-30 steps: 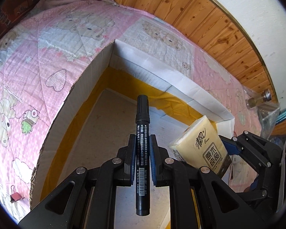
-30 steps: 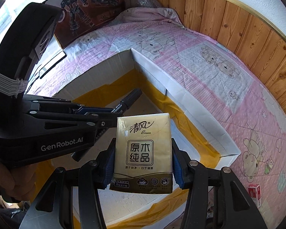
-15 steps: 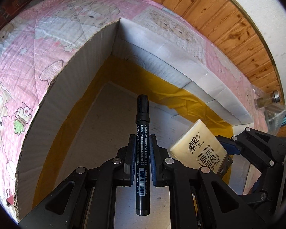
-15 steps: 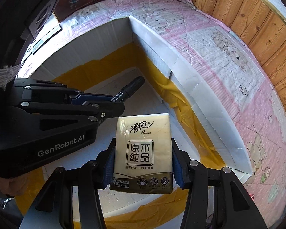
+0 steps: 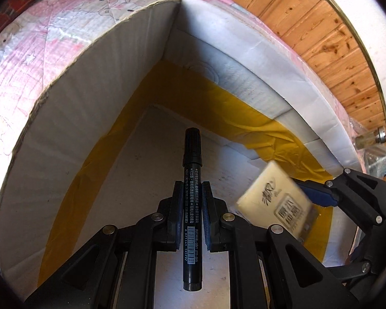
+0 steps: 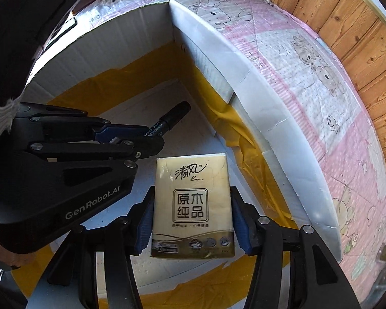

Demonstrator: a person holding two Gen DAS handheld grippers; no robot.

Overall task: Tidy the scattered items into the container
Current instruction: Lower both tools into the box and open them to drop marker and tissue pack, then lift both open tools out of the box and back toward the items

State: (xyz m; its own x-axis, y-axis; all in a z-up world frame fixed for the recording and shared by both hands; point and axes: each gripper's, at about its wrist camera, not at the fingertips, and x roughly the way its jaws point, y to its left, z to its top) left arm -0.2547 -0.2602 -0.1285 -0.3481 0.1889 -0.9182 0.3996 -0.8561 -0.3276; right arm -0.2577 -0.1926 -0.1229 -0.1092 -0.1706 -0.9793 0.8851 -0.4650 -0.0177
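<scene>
- Both grippers point steeply down into an open white cardboard box (image 5: 72, 118) whose inner seams are lined with yellow tape (image 5: 218, 108). The box sits on a pink quilt (image 6: 308, 59) printed with teddy bears, beside a wood-panelled wall (image 5: 308, 25).
- Left gripper (image 5: 192, 206): its jaws are pressed together on a black marker pen (image 5: 192, 180), pinching the barrel near its middle. The pen lies along the fingers, cap end toward 12 o'clock, above the box floor.
- Right gripper (image 6: 191, 221): a beige tissue pack (image 6: 191, 206) with Chinese print sits between the blue pads (image 6: 145, 221), print facing the camera. The jaws have just been opening; narrow gaps seem to show at both sides of the pack, so the pads no longer appear to press on it.
- In the left wrist view the pack (image 5: 278, 203) is blurred and tilted, at 3 o'clock from the pen, inside the box.
- In the right wrist view the left gripper (image 6: 151, 135) stands at 10 o'clock from the pack.
</scene>
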